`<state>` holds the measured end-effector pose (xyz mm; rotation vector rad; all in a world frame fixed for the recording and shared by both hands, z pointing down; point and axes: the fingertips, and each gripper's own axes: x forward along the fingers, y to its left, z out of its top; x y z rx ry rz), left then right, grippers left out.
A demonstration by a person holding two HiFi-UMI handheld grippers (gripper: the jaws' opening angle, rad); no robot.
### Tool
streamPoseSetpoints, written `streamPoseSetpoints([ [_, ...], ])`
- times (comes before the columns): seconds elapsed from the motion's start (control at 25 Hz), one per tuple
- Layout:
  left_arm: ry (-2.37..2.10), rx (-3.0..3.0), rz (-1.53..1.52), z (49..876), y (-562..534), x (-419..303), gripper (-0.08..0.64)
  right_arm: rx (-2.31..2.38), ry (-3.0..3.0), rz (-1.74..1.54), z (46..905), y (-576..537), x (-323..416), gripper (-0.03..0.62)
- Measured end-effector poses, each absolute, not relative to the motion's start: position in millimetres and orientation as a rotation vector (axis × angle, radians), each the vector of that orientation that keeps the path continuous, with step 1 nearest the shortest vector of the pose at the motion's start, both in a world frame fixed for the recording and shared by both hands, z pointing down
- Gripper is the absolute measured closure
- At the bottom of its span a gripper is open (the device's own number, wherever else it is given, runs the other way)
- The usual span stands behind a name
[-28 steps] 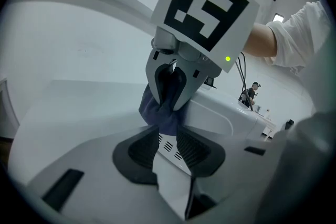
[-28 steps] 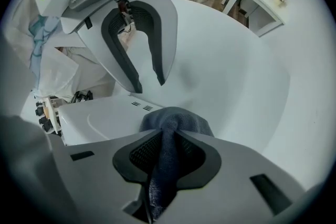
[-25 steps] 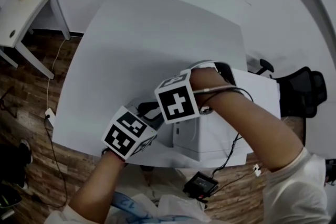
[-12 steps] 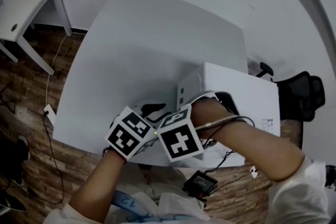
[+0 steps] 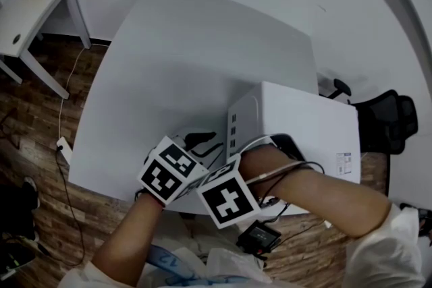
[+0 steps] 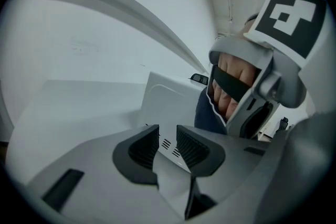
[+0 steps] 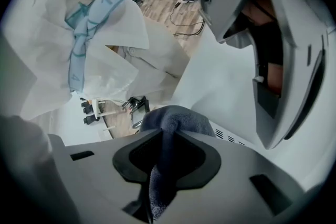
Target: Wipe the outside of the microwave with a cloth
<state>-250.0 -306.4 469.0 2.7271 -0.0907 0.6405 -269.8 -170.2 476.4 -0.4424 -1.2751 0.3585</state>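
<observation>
— Where is the microwave [image 5: 297, 125] found?

— It is set on the white table [image 5: 175, 57], at the near right corner, with its slotted side wall turned to the left.

— And the cloth [image 7: 173, 120]?

— A dark blue cloth is seen pinched in the right gripper [image 7: 167, 140]. The jaws are closed tight on it, and a bunched fold is pushed out past their tips. That fold is held at the microwave's side wall, just beside the vent slots [image 7: 224, 135]. Whether it is pressed flat on the wall cannot be told for certain.

— How is the left gripper [image 6: 168, 140] held?

— It is pointed at the same side wall from the left. Its jaws are parted by only a narrow gap, and nothing is gripped in them. The vent slots are glimpsed through that gap, farther off.

— Are the two grippers kept apart?

— No, they are held close together at the table's near edge, by the microwave's left front corner. In the left gripper view the cloth is seen low against the wall's edge, under the right gripper's body.

— What else is noticed?

— A black office chair [image 5: 388, 121] is seen beyond the microwave, to the right.
</observation>
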Motion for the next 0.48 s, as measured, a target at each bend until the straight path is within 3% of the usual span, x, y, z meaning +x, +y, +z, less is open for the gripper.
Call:
streamPoseSetpoints([
  [0.48,-0.139,2.711,0.647,471,-325,-259,0.456,-0.229,-1.229,0.265,479,-253,-233,0.506],
])
